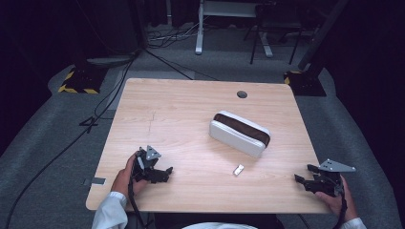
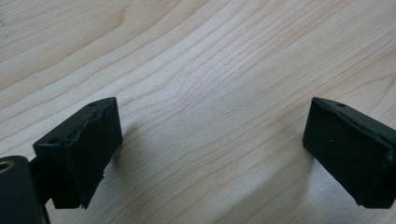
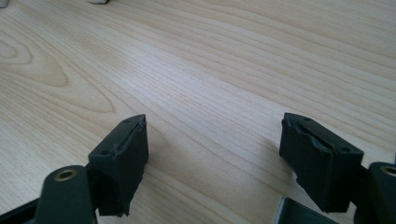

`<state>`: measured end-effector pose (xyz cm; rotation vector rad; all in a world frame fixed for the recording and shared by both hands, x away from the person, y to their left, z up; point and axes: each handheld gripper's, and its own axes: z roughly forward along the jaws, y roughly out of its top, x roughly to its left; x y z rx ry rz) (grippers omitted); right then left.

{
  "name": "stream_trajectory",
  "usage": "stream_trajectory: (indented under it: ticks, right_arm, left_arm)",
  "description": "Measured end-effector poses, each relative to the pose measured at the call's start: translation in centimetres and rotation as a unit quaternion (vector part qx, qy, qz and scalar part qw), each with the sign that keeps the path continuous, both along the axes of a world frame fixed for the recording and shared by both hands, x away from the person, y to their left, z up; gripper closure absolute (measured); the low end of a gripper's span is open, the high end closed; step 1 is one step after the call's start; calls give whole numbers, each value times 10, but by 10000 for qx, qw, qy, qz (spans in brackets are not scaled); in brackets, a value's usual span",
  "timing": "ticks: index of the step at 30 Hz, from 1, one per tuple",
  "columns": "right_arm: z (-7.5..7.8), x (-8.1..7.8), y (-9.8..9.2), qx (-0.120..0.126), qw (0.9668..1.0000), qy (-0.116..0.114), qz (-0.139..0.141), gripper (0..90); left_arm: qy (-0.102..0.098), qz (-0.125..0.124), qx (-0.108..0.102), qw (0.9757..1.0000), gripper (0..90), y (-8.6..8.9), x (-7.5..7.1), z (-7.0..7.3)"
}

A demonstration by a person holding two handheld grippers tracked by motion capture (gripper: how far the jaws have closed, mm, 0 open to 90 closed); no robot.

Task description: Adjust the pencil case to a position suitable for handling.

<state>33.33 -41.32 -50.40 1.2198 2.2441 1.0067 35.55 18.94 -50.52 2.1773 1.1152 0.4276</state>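
A light wooden counter (image 1: 191, 109) carries a white case with a brown top band (image 1: 239, 133), lying tilted at about 2 o'clock from the counter's centre, its long axis running from 10 o'clock to 4 o'clock. Just off its near side, toward 6 o'clock, a small silvery piece (image 1: 238, 169) rests flat on the wood, near the case but apart from it; what it is cannot be told. A dark round hole (image 1: 242, 94) sits in the counter near the far edge at 12 o'clock.

The left hand-held gripper (image 1: 165, 172) sits at about 8 o'clock on the counter, held by the left hand (image 1: 125, 177), pointing toward 3 o'clock. In the left gripper view its jaws stand wide apart over bare wood grain, nothing between them (image 2: 210, 154).

The right hand-held gripper (image 1: 302, 175) is at the counter's 4 o'clock edge, held by the right hand (image 1: 340, 198), pointing toward 9 o'clock. In the right gripper view its jaws are likewise spread, empty, low over the wood (image 3: 212, 158).

Both are well apart from the case. Beyond the counter, cables (image 1: 110, 90) trail across grey floor (image 1: 47, 143).
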Motion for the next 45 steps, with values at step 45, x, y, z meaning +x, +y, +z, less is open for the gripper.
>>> stream_trajectory:
  ticks: [45]
  right_arm:
    - [1,15,205,-112,9800,34,1988,228]
  left_arm:
    - [34,-308,-37,9995,48,-9,-8,0]
